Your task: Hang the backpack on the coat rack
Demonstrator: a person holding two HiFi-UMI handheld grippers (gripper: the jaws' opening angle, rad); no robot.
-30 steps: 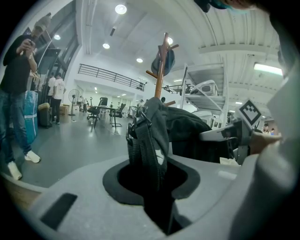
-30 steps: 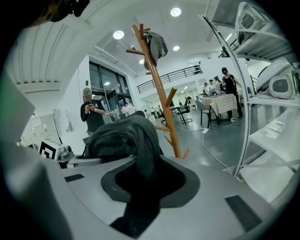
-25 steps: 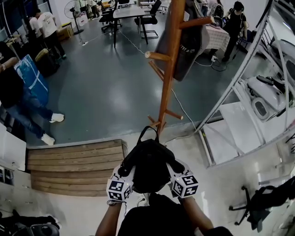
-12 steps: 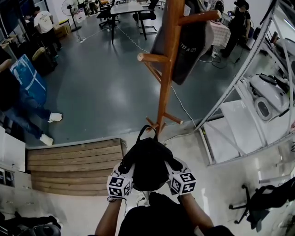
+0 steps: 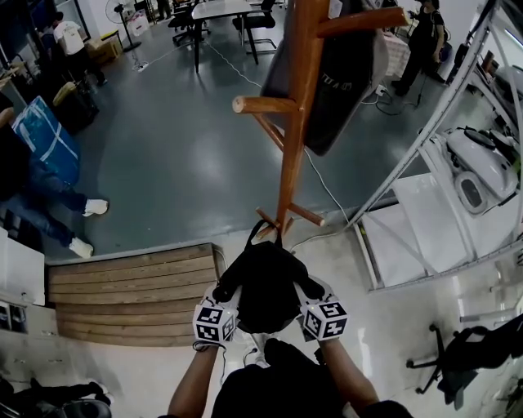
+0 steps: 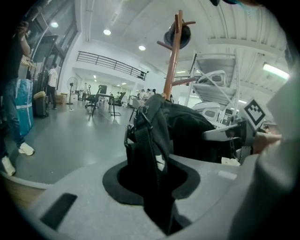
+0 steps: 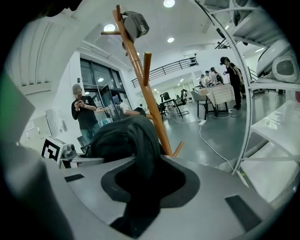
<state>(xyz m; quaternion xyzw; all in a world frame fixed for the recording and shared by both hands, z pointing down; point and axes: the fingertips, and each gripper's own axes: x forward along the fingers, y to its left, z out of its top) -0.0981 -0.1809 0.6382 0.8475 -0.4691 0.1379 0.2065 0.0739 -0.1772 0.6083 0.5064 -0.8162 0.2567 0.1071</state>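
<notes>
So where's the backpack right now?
Head view, bottom centre: the backpack is held between the left gripper and right gripper, just short of the coat rack.

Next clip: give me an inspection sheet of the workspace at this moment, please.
Surface: grey floor; wooden platform beside the person.
Job's things: backpack held low before the coat rack, not hung.
Clutter: dark hanging item and cap on the rack.
Grippers: left gripper and right gripper each shut on a backpack strap.
Cables: white cable across the floor near the rack's base.
Surroundings: metal shelving, desk, chairs, people.
</notes>
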